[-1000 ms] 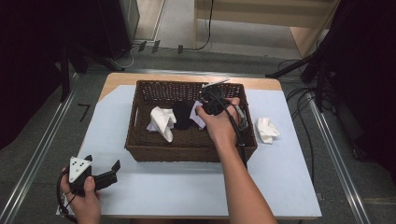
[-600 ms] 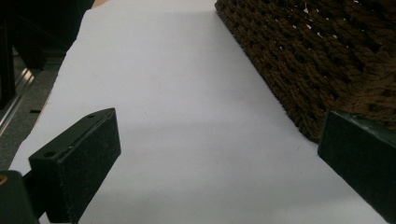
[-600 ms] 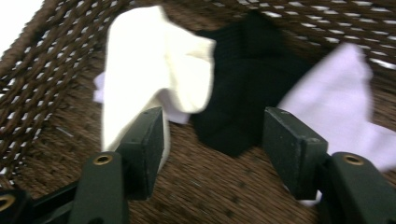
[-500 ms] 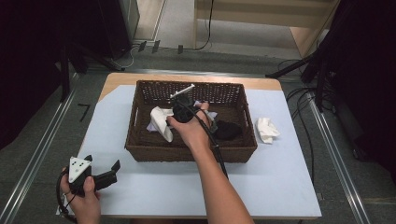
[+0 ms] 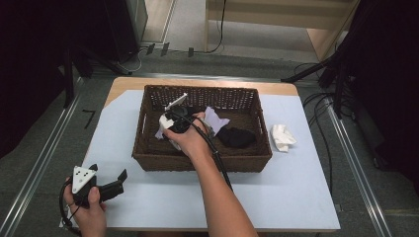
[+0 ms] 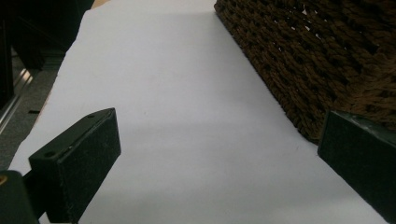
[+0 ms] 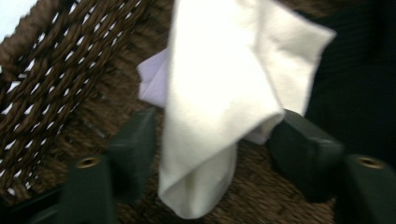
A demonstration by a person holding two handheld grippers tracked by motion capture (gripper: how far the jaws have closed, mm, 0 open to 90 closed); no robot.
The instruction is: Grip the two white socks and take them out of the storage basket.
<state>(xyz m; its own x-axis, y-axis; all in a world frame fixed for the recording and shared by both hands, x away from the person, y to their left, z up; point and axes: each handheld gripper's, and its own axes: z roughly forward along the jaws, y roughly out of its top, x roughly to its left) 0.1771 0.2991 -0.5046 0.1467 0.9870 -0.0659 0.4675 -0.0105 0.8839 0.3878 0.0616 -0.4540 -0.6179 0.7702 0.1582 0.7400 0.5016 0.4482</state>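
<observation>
A brown wicker basket (image 5: 202,163) stands mid-table. Inside it lie a white cloth (image 7: 219,93), a lavender cloth (image 5: 213,118) and a black cloth (image 5: 238,137). My right gripper (image 5: 170,123) is down in the basket's left part and is open, its jaws on either side of the folded white cloth, which overlaps the lavender cloth (image 7: 152,86). The black cloth (image 7: 359,65) lies just beyond. My left gripper (image 5: 120,180) is held low at the table's front left, open, with nothing between its jaws (image 6: 219,154). The basket's wall (image 6: 317,60) is to its right.
Another crumpled white cloth (image 5: 282,137) lies on the white table sheet (image 5: 296,197) right of the basket. Metal rails run along the floor on both sides, and cables trail at the right.
My right gripper has swept from the basket's right part to its left part, over the white cloth. The black cloth now lies at the basket's right. The left gripper has stayed put.
</observation>
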